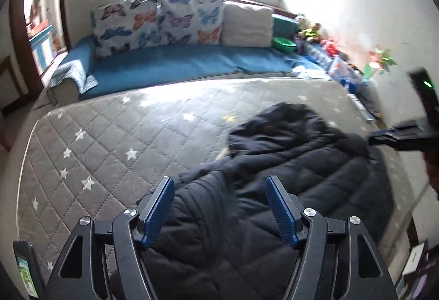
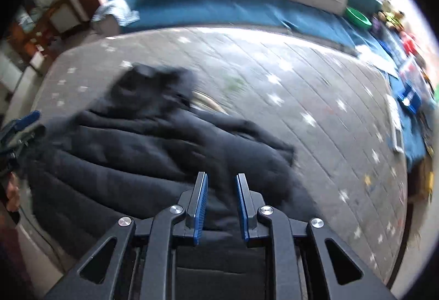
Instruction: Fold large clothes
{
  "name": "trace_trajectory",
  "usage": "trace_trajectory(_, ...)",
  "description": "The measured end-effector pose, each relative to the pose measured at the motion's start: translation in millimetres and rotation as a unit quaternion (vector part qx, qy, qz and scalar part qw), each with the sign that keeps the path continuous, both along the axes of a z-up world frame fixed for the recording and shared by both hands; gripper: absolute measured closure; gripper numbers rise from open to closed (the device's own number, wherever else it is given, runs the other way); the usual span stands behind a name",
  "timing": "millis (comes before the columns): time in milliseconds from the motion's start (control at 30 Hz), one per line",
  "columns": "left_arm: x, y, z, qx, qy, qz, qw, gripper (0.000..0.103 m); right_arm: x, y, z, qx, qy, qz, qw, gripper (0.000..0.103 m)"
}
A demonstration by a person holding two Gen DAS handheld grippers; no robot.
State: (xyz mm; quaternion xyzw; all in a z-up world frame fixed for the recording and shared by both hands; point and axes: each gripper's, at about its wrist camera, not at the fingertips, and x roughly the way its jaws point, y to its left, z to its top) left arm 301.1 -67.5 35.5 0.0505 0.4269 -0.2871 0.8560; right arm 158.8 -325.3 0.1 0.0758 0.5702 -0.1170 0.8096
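Black puffer jacket (image 1: 274, 190) sprawled on the starry mattress (image 1: 109, 135)
Left tool (image 1: 219, 182) gaped wide, right tool (image 2: 221, 176) half-open at 6 o'clock, both gripping nothing.

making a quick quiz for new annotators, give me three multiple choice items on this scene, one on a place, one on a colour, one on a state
1. Where does the coat lie?
A. on the grey starred mattress
B. on the blue sofa
C. on the floor

2. What colour is the coat?
A. red
B. black
C. white

3. How does the left hand-held gripper stand?
A. shut on the coat
B. shut with nothing in it
C. open over the coat

Answers:
1 A, quilted grey cloth with stars shows all round the coat.
2 B, it reads black in both views.
3 C, its blue pads stand wide apart with coat showing between them.
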Motion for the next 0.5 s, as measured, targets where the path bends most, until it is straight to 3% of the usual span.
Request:
trace_trajectory(100,-9,-5,9,-0.005,0.02,-0.022,0.9995,0.03,18,18,0,0.006,0.003,0.026,1.0,0.08)
trace_trajectory(233,-11,-10,4,-0.02,0.069,-0.039,0.9967,0.03,37,28,-30,0.012,0.041,0.041,0.998,0.08)
trace_trajectory(367,0,-6,-19,-0.029,0.12,-0.04,0.9916,0.032,45,23,-58,0.014,0.081,0.045,0.996,0.08)
trace_trajectory(500,18,-3,-49,-0.029,0.17,-0.025,0.9846,0.037,48,11,-74,0.047,0.096,0.026,0.994,0.08)
